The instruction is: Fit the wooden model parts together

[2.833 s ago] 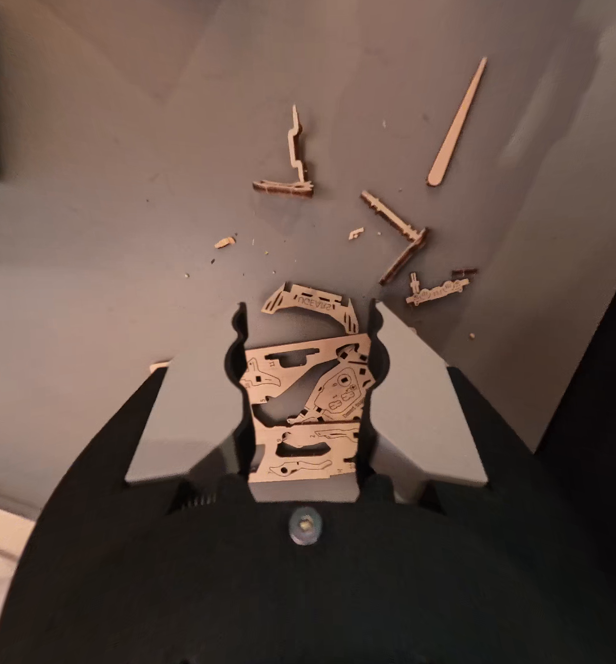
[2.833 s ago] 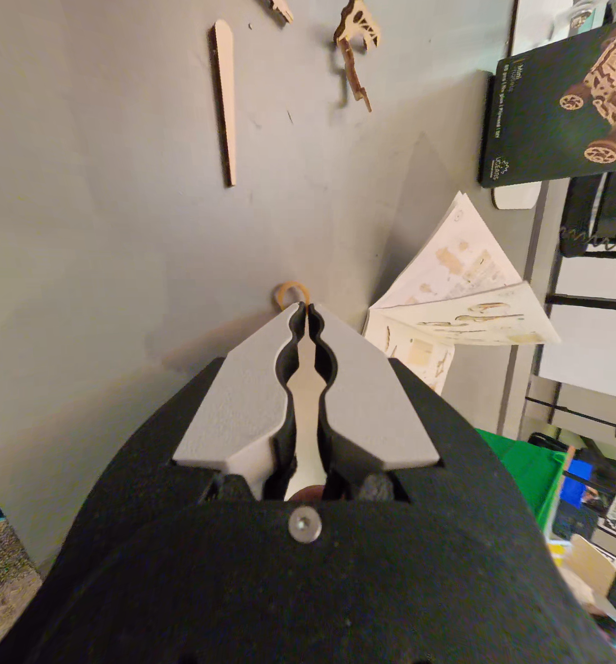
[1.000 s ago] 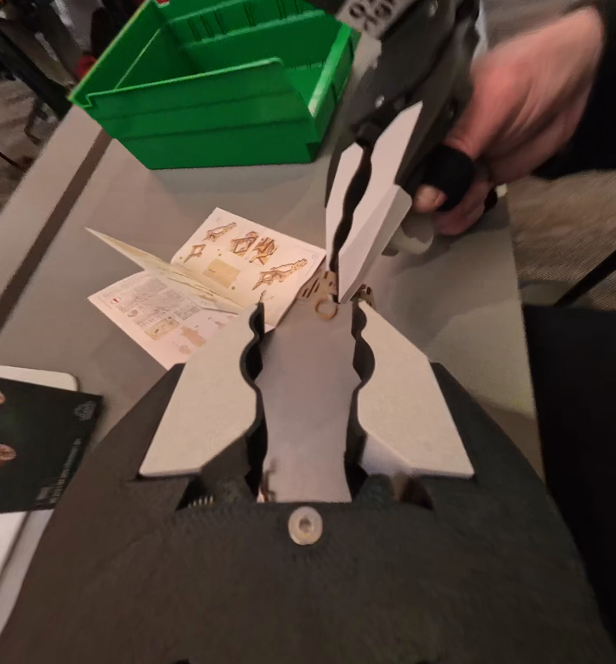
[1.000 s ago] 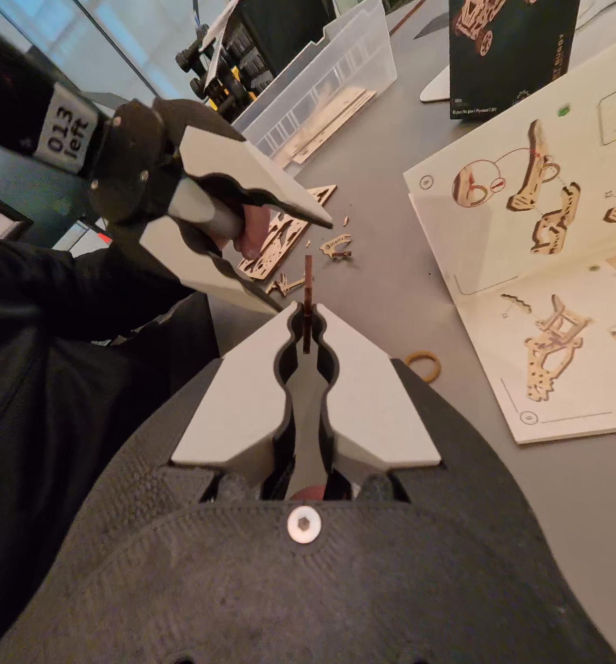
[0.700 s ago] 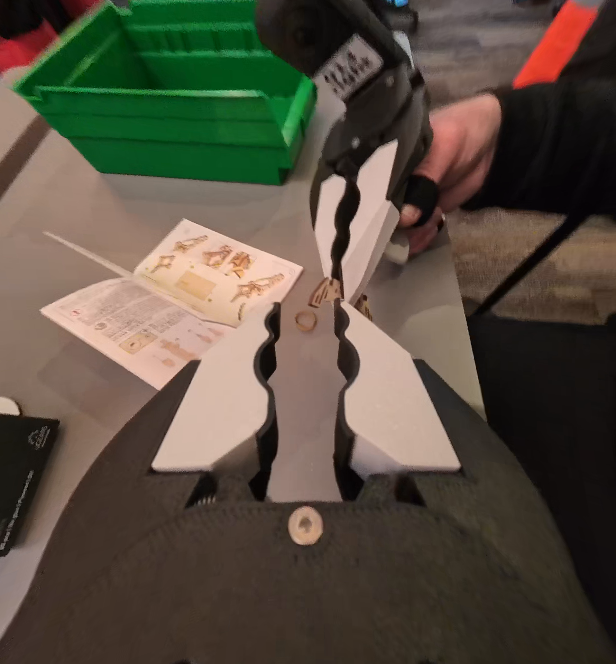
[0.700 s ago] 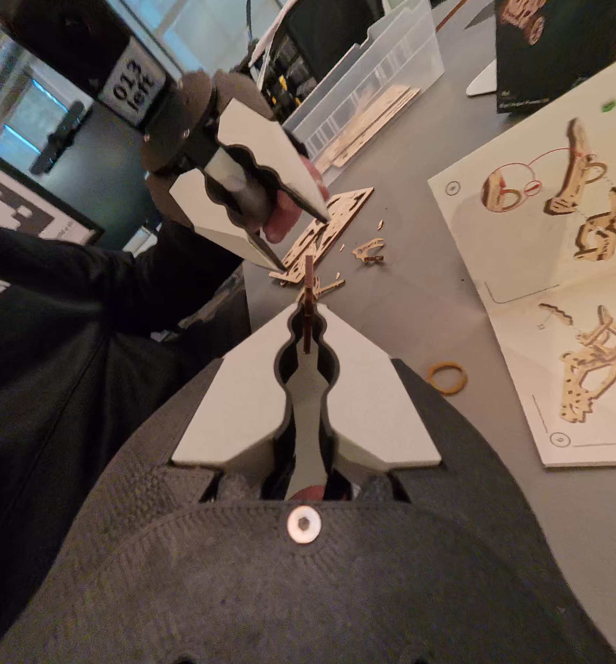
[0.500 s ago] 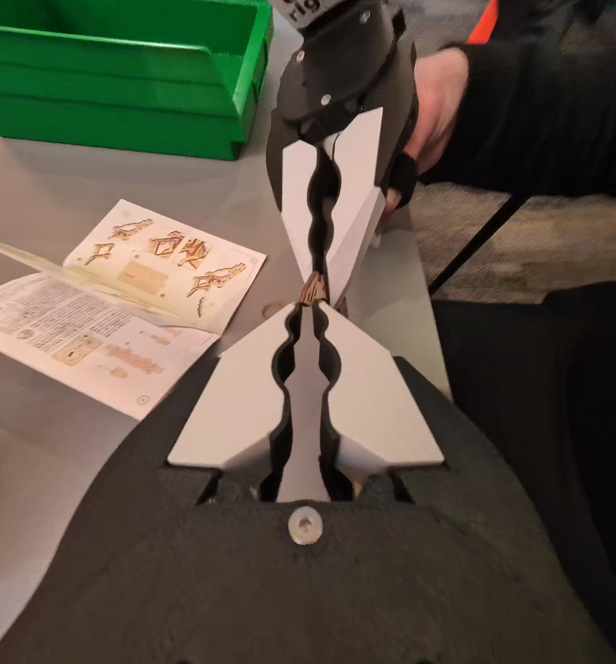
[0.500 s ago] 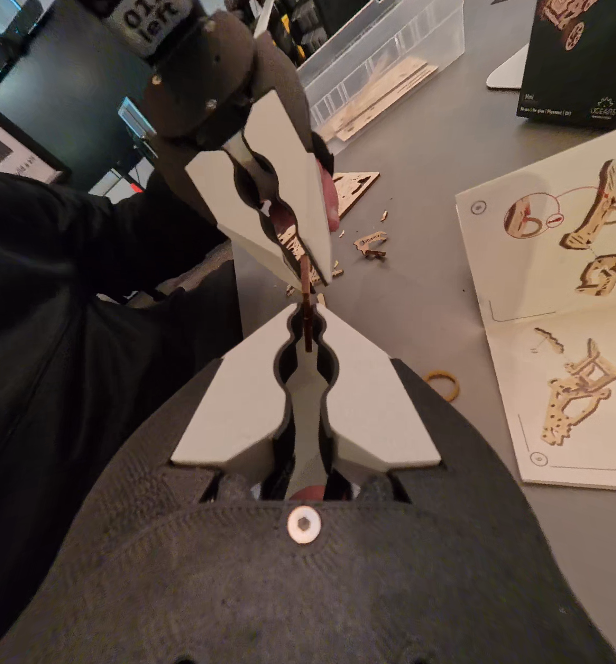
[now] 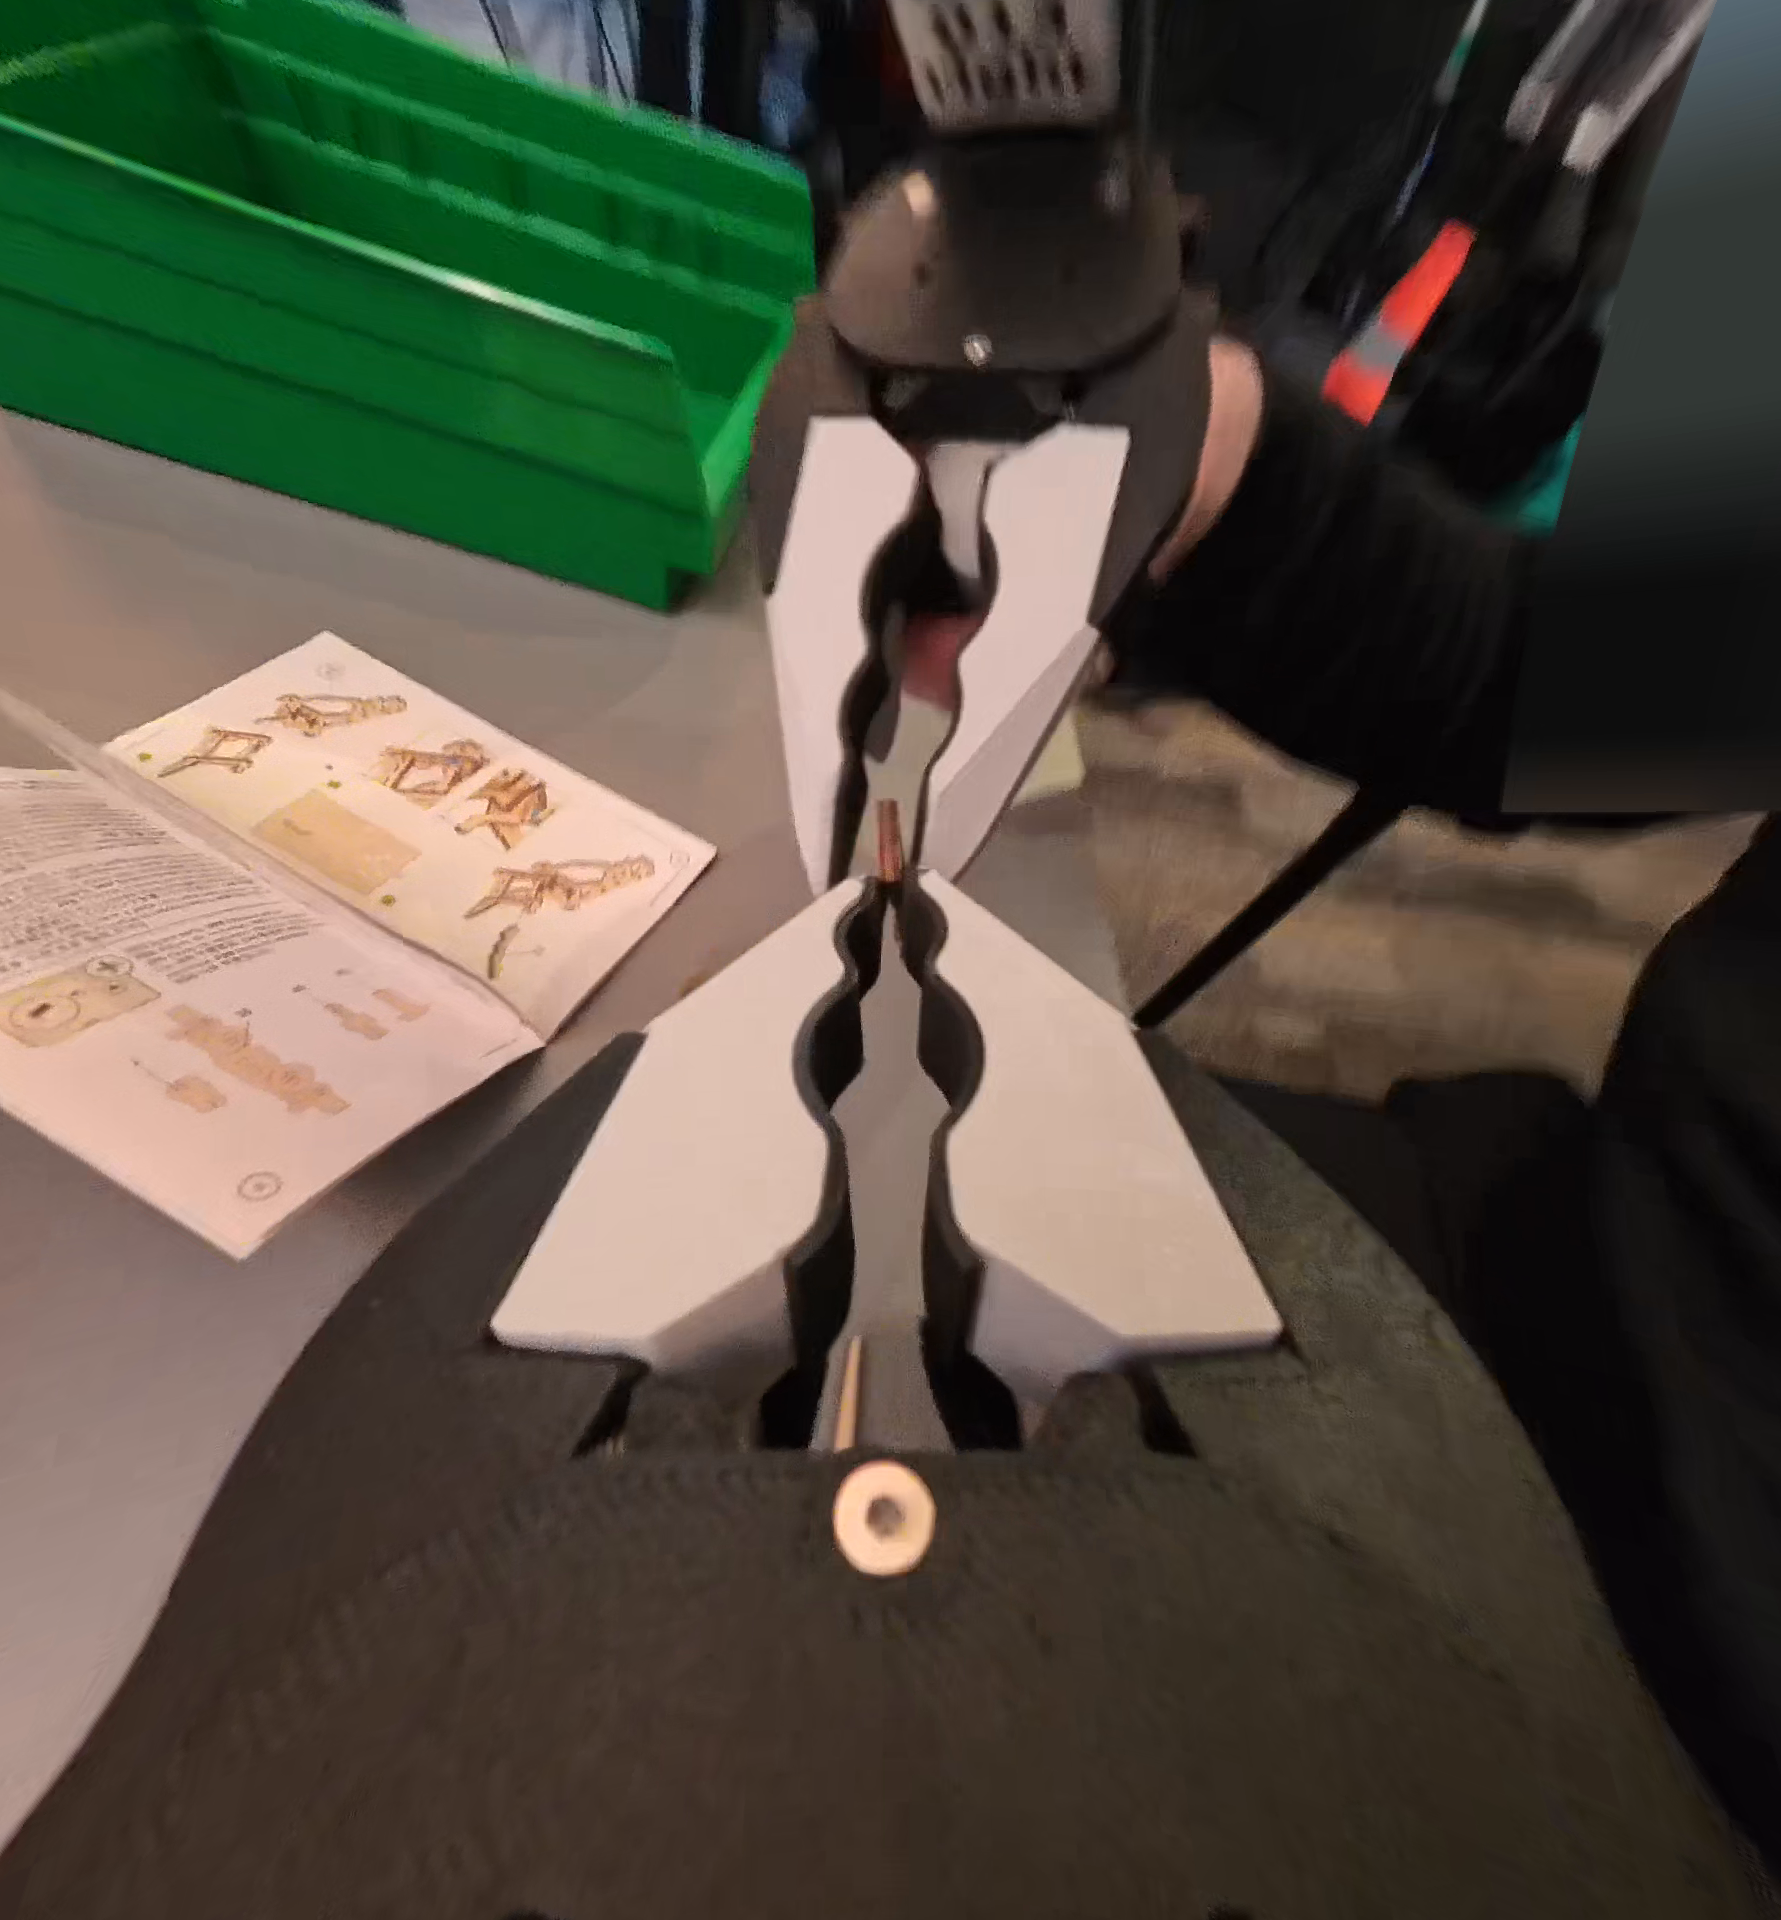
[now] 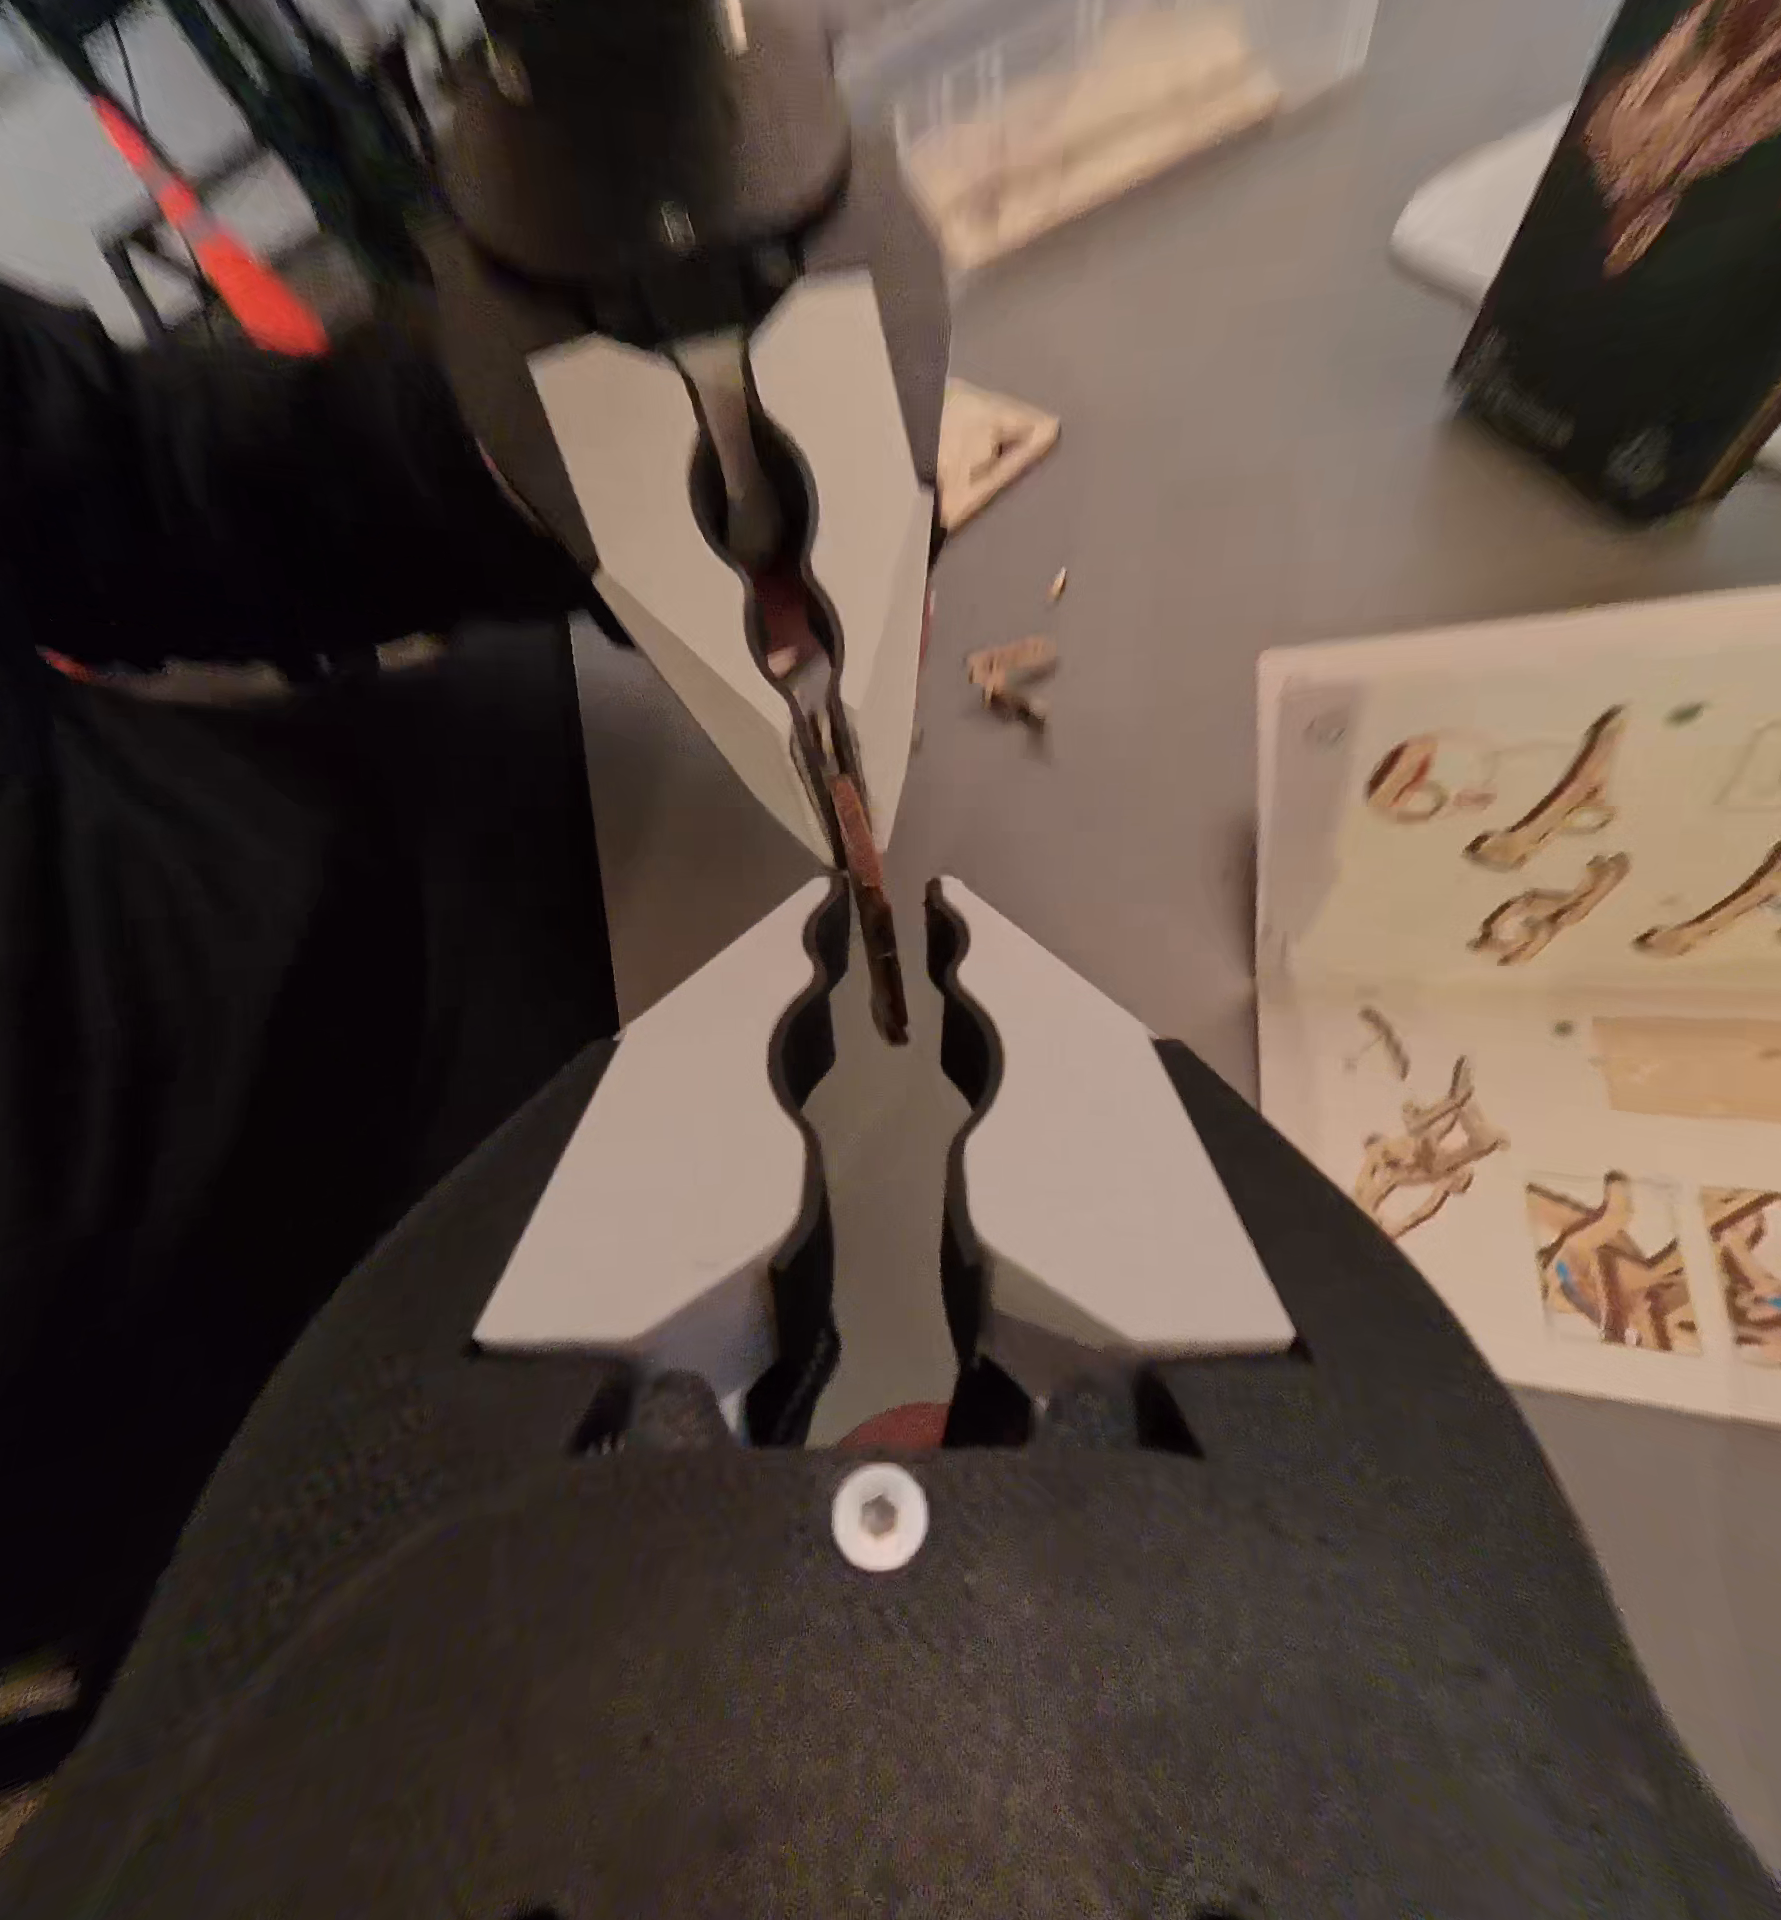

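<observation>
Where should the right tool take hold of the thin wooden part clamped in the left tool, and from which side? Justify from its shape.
Probably the free end of the wooden part, projecting beyond the shut left tool. Come head-on, opposite it, with the right tool open astride its two flat faces: it is a thin slat, edge-on.

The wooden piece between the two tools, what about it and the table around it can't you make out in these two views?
- Wooden piece: seen edge-on and motion-blurred in both wrist views, so its outline cannot be told.
- Left tool: its fingertips cover the gripped end of the piece.
- Scraps on the table: too blurred to identify.
- Clear bin: cut off by the top edge.
</observation>
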`<state>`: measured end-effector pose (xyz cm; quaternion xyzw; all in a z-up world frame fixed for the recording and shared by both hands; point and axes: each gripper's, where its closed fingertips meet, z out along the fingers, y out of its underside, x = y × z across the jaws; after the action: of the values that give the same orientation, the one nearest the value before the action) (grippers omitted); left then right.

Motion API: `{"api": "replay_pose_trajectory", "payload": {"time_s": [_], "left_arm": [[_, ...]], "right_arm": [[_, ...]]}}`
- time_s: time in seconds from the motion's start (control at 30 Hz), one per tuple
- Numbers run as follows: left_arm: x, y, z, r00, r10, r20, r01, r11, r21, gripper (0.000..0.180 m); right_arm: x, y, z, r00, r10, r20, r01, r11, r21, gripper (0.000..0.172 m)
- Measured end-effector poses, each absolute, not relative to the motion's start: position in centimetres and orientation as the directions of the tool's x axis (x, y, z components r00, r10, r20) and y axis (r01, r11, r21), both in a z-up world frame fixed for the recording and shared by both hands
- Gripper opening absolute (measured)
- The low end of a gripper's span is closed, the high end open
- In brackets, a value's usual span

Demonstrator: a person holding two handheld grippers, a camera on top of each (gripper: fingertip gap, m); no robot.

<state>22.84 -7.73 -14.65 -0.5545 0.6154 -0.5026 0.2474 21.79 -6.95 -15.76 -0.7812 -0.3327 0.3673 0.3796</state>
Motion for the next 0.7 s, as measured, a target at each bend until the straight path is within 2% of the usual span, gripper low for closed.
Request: {"api": "replay_pose_trajectory", "payload": {"time_s": [0.17,0.23,0.3,0.33,0.4,0.47,0.5,0.57,0.63,0.7], "left_arm": [[22.5,-7.0,-12.4,-0.254,-0.872,0.418,-0.270,-0.351,-0.897,0.001],[22.5,-7.0,-12.3,-0.257,-0.848,0.463,-0.247,-0.405,-0.880,0.000],[22.4,-6.7,-12.4,-0.241,-0.844,0.480,-0.231,-0.430,-0.873,0.002],[22.5,-6.0,-12.7,-0.192,-0.870,0.454,-0.224,-0.412,-0.883,0.005],[22.2,-4.4,-12.3,-0.088,-0.944,0.320,-0.173,-0.301,-0.938,0.033],[21.4,-4.0,-11.7,0.006,-0.999,-0.042,-0.200,0.040,-0.979,0.031],[21.1,-4.1,-11.6,0.033,-0.958,-0.286,-0.254,0.269,-0.929,0.031],[21.0,-5.1,-11.9,-0.023,-0.706,-0.708,-0.363,0.666,-0.652,0.032],[21.4,-6.0,-12.5,-0.099,-0.431,-0.897,-0.393,0.845,-0.363,0.032],[21.9,-7.3,-13.7,-0.170,-0.300,-0.939,-0.348,0.910,-0.228,0.031]], "right_arm": [[22.1,-7.3,-15.8,0.523,0.762,-0.383,0.096,-0.499,-0.861,0.016],[21.9,-7.4,-15.5,0.519,0.752,-0.406,0.029,-0.490,-0.871,0.003],[21.8,-7.4,-15.3,0.509,0.733,-0.452,-0.028,-0.511,-0.859,0.002],[21.8,-7.4,-15.3,0.499,0.716,-0.487,-0.059,-0.533,-0.844,0.001],[21.9,-7.3,-15.4,0.486,0.676,-0.554,-0.114,-0.580,-0.807,0.000],[21.9,-7.4,-15.5,0.453,0.640,-0.620,-0.162,-0.625,-0.764,0.000],[21.8,-7.5,-15.6,0.434,0.623,-0.651,-0.183,-0.646,-0.741,0.000],[21.3,-8.0,-15.8,0.374,0.601,-0.706,-0.212,-0.686,-0.696,0.000],[20.7,-8.3,-15.6,0.311,0.577,-0.755,-0.250,-0.717,-0.651,0.001],[20.2,-8.6,-15.6,0.267,0.557,-0.786,-0.268,-0.740,-0.616,0.001]]}}
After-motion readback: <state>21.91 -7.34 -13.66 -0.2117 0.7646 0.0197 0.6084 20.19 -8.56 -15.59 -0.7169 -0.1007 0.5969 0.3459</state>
